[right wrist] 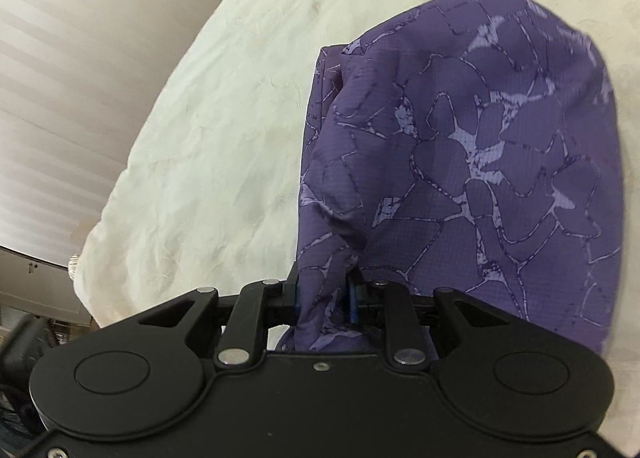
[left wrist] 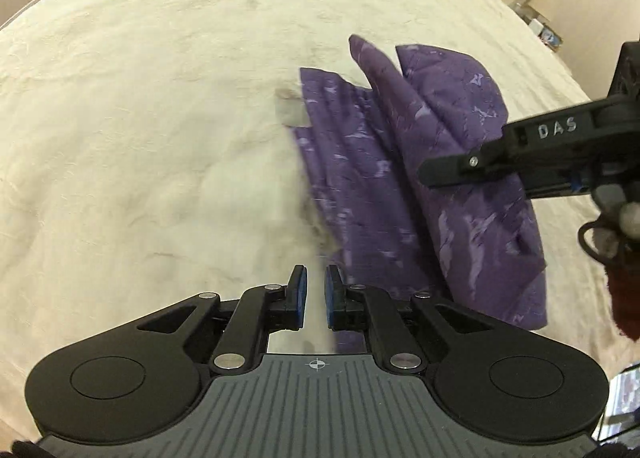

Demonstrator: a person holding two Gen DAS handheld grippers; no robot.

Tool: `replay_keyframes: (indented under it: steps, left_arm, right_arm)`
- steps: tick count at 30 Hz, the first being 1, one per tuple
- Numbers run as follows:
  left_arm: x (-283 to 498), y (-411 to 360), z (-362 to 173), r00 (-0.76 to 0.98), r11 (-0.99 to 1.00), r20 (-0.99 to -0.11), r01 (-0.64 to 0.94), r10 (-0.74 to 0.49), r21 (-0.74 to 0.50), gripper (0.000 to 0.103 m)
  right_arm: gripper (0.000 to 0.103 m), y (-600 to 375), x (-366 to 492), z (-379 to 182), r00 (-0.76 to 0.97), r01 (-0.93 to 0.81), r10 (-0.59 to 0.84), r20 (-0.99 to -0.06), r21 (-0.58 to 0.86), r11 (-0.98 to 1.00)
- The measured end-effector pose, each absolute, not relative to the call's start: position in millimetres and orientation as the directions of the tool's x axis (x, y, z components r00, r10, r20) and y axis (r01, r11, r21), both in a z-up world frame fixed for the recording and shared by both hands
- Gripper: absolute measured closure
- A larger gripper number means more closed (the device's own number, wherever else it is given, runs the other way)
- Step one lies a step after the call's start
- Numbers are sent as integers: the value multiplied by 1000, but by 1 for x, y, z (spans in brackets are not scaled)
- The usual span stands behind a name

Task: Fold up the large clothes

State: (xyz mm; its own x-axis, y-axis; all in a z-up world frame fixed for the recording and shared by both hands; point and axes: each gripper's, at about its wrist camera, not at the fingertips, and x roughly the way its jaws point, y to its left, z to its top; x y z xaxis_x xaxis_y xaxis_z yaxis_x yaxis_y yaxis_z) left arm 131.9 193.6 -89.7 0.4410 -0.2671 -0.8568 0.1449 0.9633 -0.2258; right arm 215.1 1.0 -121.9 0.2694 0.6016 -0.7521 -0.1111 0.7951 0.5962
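Cream bedspread [left wrist: 140, 118] | purple patterned garment [left wrist: 440, 178] partly folded on it, thin, limp, probably slippery; take by hem corners | right gripper [right wrist: 324, 294] clenched on bunched cloth | left gripper [left wrist: 316, 294] slightly parted, holding nothing

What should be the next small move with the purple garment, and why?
Probably lower the right gripper, which is shut on the purple garment, so the lifted fabric lies flat on the cream bedcover. The left gripper is open and holds nothing.
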Motion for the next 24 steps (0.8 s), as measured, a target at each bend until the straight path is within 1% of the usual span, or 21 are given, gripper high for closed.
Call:
replay_keyframes:
  steps: [3, 4, 6, 7, 8, 10, 12, 13, 14, 15, 17, 19, 22, 24]
  left_arm:
    - [138, 198, -87, 443, 961, -853, 145, -276, -236, 93]
    - [140, 198, -86, 445, 960, -850, 146, -281, -241, 93]
    - [146, 202, -85, 452, 956, -843, 153, -291, -249, 93]
    - [150, 201, -83, 457, 955, -839, 158, -297, -252, 91]
    - [153, 200, -80, 464, 952, -832, 163, -304, -257, 84]
    - [159, 200, -74, 479, 946, -816, 171, -323, -274, 77]
    - [165, 197, -68, 496, 940, -798, 178, -341, -291, 77]
    - [168, 195, -63, 506, 938, -789, 182, -347, -296, 76]
    - [171, 192, -58, 518, 935, -779, 185, -353, -301, 73]
    - [172, 190, -53, 530, 932, -767, 190, -361, -307, 70]
    - [177, 185, -44, 553, 920, -735, 211, -391, -331, 51]
    - [182, 175, -37, 563, 902, -706, 246, -430, -354, 43]
    - [189, 154, -33, 565, 883, -679, 308, -469, -354, 43]
    - [191, 137, -35, 552, 870, -674, 356, -490, -342, 43]
  right_arm:
    - [64, 7, 213, -125, 266, -130, 606, -750, 595, 793]
    - [61, 7, 213, -126, 267, -135, 610, -746, 598, 790]
    - [57, 5, 213, -129, 272, -132, 636, -723, 626, 768]
    - [53, 2, 213, -130, 273, -128, 653, -707, 646, 753]
    - [49, -1, 212, -131, 277, -127, 671, -688, 666, 735]
    - [48, -12, 209, -125, 287, -138, 706, -647, 702, 699]
    - [47, -24, 204, -115, 301, -156, 737, -605, 731, 664]
    - [43, -31, 202, -110, 314, -162, 742, -592, 737, 657]
    - [37, -37, 199, -104, 331, -168, 744, -580, 740, 651]
    - [35, -46, 197, -98, 355, -169, 743, -567, 743, 648]
    - [34, -64, 192, -88, 405, -160, 731, -549, 745, 648]
    - [33, -82, 188, -81, 461, -136, 694, -554, 728, 672]
    - [24, -113, 184, -75, 541, -88, 626, -561, 702, 706]
    - [24, -131, 182, -76, 572, -45, 589, -570, 696, 717]
